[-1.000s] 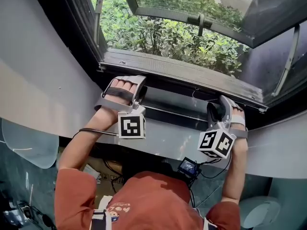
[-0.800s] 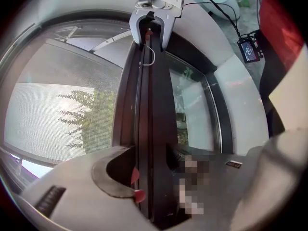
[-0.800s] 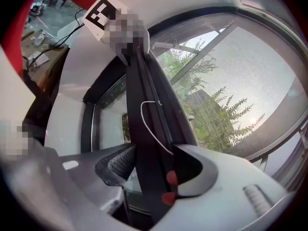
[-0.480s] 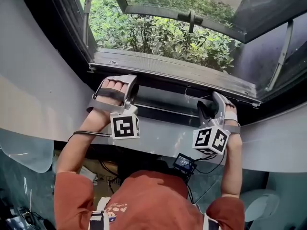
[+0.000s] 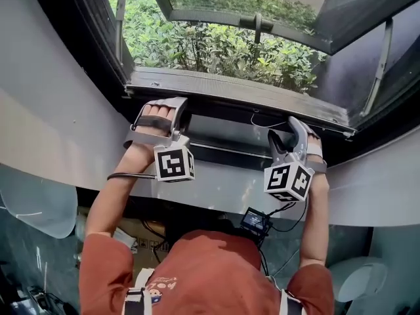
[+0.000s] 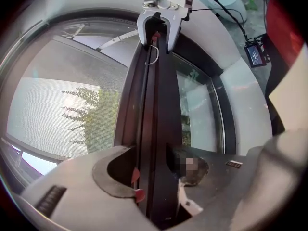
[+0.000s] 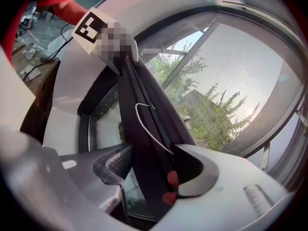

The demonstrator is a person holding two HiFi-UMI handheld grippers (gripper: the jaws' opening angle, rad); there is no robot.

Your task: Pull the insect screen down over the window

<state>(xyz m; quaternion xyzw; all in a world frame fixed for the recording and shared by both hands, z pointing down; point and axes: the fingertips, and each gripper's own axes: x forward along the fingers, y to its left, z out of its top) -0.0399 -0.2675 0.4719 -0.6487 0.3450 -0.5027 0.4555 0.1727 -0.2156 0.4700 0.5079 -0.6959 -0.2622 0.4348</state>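
The insect screen's dark bottom bar [image 5: 226, 151] runs across the window between my two grippers. My left gripper [image 5: 178, 120] is shut on its left part; in the left gripper view the bar [image 6: 155, 119] passes between both jaws of the left gripper [image 6: 156, 186]. My right gripper [image 5: 283, 140] straddles the bar's right part. Its jaws are opening: the bar [image 7: 144, 129] lies between the jaws of the right gripper [image 7: 144, 170], with a slit beside the ribbed pad. A white pull cord [image 7: 147, 124] hangs on the bar. The mesh [image 7: 231, 71] spreads beyond it.
A dark window frame [image 5: 230, 87] borders the opening, with an outward-tilted sash and handle [image 5: 257, 25] above green shrubs [image 5: 216, 48]. White wall [image 5: 52, 110] flanks the window. A small device with cables [image 5: 256, 222] hangs at the person's chest.
Both grippers stay at the bar and sit slightly higher in the view. The right gripper stands a little more upright.
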